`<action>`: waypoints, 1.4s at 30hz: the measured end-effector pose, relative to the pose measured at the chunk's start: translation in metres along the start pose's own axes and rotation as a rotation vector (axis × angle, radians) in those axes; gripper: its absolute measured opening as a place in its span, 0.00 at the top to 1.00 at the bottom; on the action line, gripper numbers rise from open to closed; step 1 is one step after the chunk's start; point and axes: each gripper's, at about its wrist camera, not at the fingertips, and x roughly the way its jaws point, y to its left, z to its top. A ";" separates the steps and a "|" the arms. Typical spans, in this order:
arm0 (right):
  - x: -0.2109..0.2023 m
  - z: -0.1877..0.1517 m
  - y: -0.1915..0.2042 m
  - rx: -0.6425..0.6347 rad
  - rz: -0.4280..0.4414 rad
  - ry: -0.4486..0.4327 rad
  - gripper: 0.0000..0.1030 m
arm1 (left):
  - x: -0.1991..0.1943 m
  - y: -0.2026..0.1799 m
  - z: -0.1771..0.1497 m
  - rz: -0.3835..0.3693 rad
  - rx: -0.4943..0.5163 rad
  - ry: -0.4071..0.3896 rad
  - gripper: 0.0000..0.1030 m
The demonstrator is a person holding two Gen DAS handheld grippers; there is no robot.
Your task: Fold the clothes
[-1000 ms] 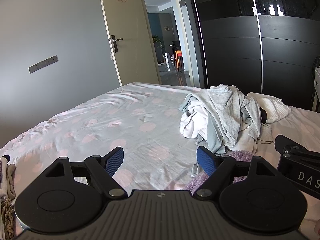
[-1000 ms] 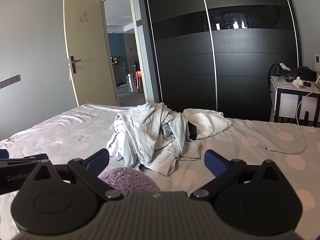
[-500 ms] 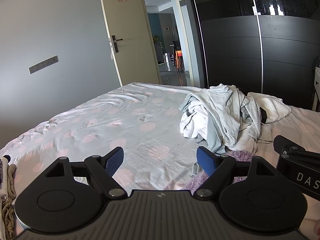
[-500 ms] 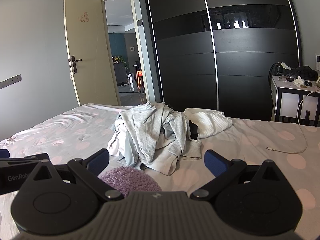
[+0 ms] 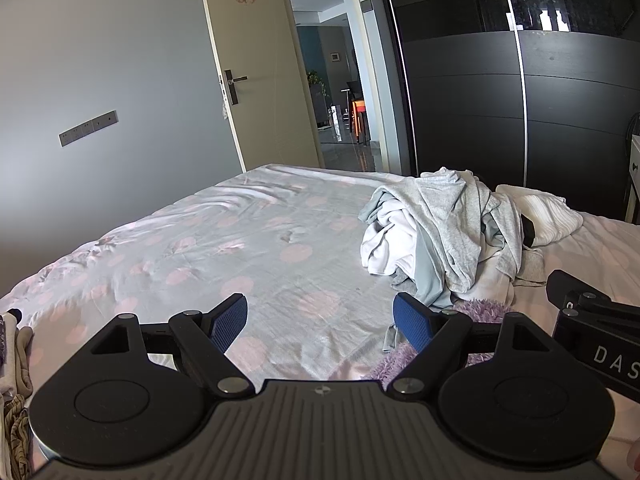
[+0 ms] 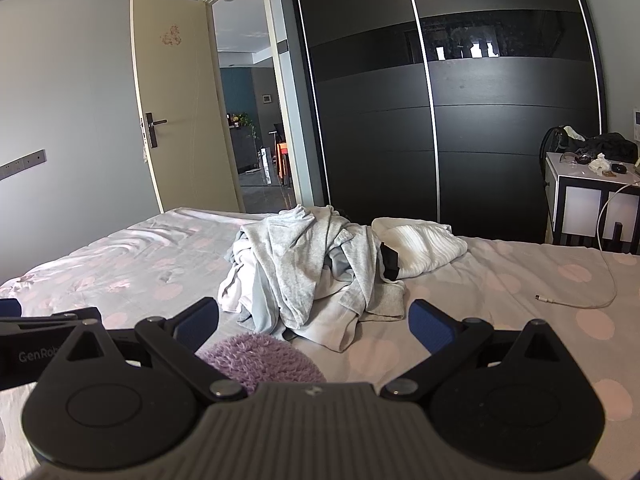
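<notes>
A heap of grey and white clothes (image 5: 444, 236) lies on the bed (image 5: 248, 248), ahead and to the right in the left wrist view. In the right wrist view the heap (image 6: 308, 268) sits straight ahead. A fuzzy purple garment (image 6: 260, 360) lies just before the right gripper (image 6: 314, 322), near its left finger; it also shows in the left wrist view (image 5: 480, 312). A white knit garment (image 6: 420, 246) lies behind the heap. My left gripper (image 5: 320, 318) is open and empty above the sheet. My right gripper is open and empty.
A white cable (image 6: 576, 300) trails across the bed at the right from a white bedside cabinet (image 6: 592, 204). A dark sliding wardrobe (image 6: 440, 120) stands beyond the bed. An open door (image 5: 256, 80) is at the back left. Folded fabric (image 5: 16, 364) lies at the left edge.
The right wrist view has tilted up slightly, so the heap sits a little lower in frame. The left gripper has hardly moved. Both grippers stay open.
</notes>
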 end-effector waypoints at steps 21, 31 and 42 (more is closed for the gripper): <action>0.030 0.004 0.020 -0.071 0.097 0.031 0.01 | 0.035 0.016 -0.011 -0.020 -0.029 0.107 0.22; 0.108 0.036 0.044 -0.190 0.294 0.114 0.02 | 0.083 0.040 -0.009 -0.018 -0.045 0.190 0.22; 0.260 0.072 0.030 -0.275 0.144 0.202 0.24 | 0.140 0.100 -0.024 0.032 -0.153 0.300 0.22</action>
